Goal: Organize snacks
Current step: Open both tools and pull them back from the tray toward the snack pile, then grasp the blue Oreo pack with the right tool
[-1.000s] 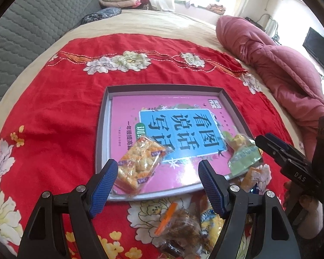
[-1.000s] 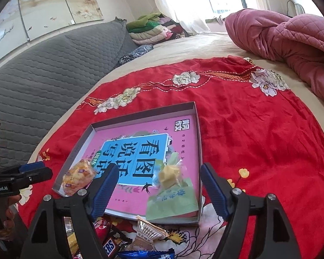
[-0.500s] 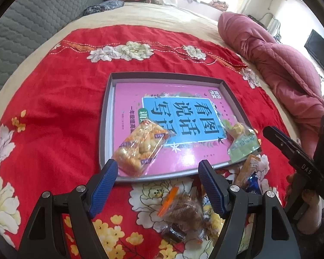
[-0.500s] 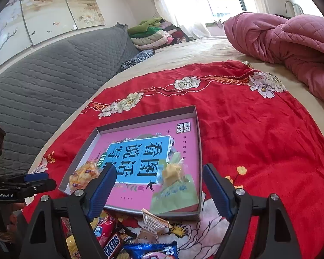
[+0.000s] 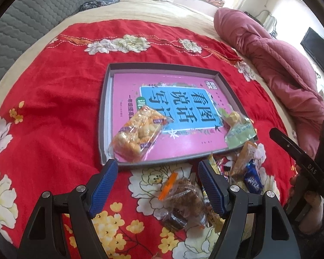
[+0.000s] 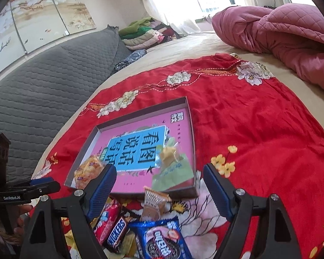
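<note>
A shallow grey tray [image 5: 103,116] [image 6: 191,127] lined with a pink and blue book cover lies on the red floral cloth. In it sit an orange biscuit pack [image 5: 138,135] [image 6: 87,170] and a green wrapped sweet [image 5: 237,129] [image 6: 172,168]. Loose snacks lie in a pile in front of the tray: a brown pastry bag [image 5: 183,196], a Snickers bar [image 6: 116,231], a blue Oreo pack [image 6: 159,239] and a tan wafer [image 6: 153,205]. My left gripper [image 5: 157,185] hangs open just before the tray's near rim, above the pile. My right gripper [image 6: 159,185] is open too, over the pile, nothing between its fingers.
A rumpled pink quilt [image 5: 276,64] [image 6: 280,36] lies along the right of the bed. A grey padded headboard [image 6: 43,90] runs along the left, with folded clothes [image 6: 142,34] at the far end. Red cloth [image 6: 259,118] spreads right of the tray.
Both grippers have drawn back from the tray toward the snack pile, so more of the pile shows. The biscuit pack and green sweet stay in the tray.
</note>
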Available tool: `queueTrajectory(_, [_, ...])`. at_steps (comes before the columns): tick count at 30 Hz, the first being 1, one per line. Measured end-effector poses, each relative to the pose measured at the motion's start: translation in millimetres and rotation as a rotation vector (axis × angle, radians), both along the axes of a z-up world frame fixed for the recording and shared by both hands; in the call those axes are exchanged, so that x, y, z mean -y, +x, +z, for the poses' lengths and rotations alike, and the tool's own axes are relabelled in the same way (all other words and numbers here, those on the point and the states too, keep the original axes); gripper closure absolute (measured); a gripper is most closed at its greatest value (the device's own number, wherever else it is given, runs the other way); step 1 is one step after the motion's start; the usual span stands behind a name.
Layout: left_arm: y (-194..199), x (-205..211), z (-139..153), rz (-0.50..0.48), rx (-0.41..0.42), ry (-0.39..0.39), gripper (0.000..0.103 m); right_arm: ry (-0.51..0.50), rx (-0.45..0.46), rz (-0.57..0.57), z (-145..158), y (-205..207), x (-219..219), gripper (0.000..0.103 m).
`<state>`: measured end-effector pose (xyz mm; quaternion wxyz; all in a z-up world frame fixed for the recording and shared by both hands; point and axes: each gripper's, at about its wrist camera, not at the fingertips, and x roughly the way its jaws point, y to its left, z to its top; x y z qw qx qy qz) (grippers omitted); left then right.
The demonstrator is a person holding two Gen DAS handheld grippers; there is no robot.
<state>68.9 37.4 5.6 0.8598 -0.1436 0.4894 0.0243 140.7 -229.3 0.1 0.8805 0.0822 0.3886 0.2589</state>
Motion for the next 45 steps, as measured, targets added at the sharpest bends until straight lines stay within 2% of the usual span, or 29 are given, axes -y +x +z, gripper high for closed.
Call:
queueTrajectory(8, [-7,2,-8,-0.009,-0.016,-0.029,0.025,-0.031,-0.002,0.016,0,-16,-3,0.021])
queueTrajectory(17, [-12,-2,-16,-0.017,-0.043,-0.104,0.025,-0.051,-0.024,0.008,-3,-28,1,0.021])
queueTrajectory(45, [-18,1,-33,-0.034,-0.096,-0.196,0.025,-0.111,-0.114,0.026,-17,-49,-1,0.021])
